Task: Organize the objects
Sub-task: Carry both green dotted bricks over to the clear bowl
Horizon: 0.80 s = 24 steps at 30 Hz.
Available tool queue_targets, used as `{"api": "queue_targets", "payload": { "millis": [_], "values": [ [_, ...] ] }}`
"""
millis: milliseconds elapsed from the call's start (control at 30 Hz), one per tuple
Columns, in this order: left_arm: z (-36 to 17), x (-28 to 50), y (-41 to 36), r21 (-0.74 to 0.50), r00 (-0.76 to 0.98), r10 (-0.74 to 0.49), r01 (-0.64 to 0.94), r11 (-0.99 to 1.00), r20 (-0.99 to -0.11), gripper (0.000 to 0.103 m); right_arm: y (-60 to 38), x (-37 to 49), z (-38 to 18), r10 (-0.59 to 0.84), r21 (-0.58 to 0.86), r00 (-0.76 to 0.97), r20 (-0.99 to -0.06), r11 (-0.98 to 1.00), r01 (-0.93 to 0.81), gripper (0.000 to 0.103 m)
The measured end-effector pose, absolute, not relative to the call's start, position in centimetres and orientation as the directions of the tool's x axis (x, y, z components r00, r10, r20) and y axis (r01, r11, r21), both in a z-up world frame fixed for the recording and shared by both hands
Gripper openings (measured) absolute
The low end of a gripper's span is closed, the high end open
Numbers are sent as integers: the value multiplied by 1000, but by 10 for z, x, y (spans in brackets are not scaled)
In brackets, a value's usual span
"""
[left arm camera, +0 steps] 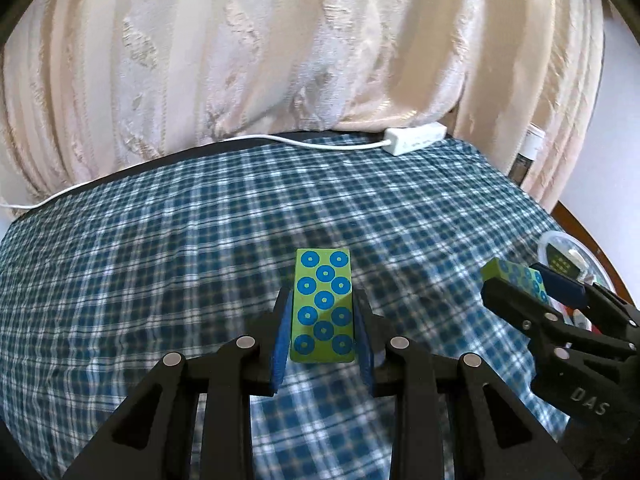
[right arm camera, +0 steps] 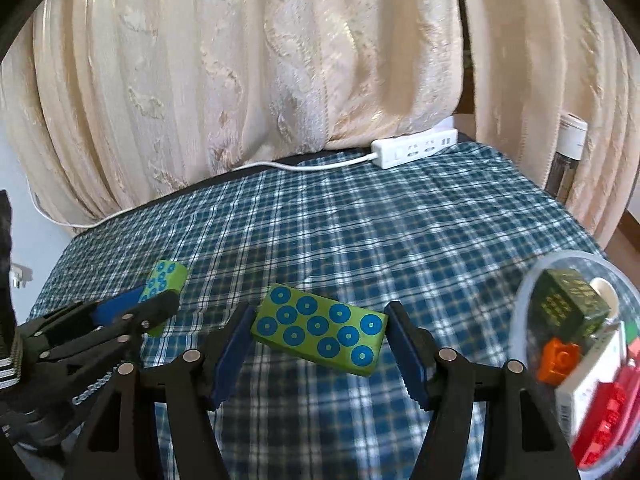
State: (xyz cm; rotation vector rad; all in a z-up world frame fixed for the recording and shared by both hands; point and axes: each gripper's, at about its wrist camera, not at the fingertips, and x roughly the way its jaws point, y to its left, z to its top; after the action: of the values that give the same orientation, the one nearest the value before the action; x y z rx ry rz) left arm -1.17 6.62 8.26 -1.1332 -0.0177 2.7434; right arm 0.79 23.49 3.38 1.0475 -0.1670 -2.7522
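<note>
Gripping a green block by its long sides, the left gripper has its blue pads pressed tight on it above the checked bedcover. The right gripper holds a second green block lengthwise between half-spread jaws, pads touching both short ends. A clear tub of bricks sits by the bedcover's right edge. Farther back, a white power strip lies at the far edge under the cream curtain.

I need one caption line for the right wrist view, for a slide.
Right gripper holds a green dotted block lengthwise above the checked cloth, beside a clear bowl of toys.
</note>
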Motion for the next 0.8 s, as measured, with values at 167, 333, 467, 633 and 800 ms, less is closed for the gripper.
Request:
{"api": "queue_targets", "payload": {
  "millis": [167,333,467,633,800],
  "values": [
    [87,-9,89,-77,-686,200,-207,-975,-699,30,265,24,45,-195,187,-763,-616,-977,99,69],
    [90,-7,113,-64,-677,225,-255,-965,-700,30,303,35,49,-147,198,-787,-599,-980,32,69],
    [94,-5,133,-51,-674,242,-289,-956,-698,30,334,39,47,-98,200,-795,-598,-979,-29,69],
    [96,-2,156,-43,-664,263,-329,-943,-700,30,374,44,44,-42,210,-803,-594,-972,-105,69],
    [95,1,184,-35,-645,288,-375,-926,-708,30,403,45,39,-13,211,-806,-592,-967,-140,69]
  ]
}}
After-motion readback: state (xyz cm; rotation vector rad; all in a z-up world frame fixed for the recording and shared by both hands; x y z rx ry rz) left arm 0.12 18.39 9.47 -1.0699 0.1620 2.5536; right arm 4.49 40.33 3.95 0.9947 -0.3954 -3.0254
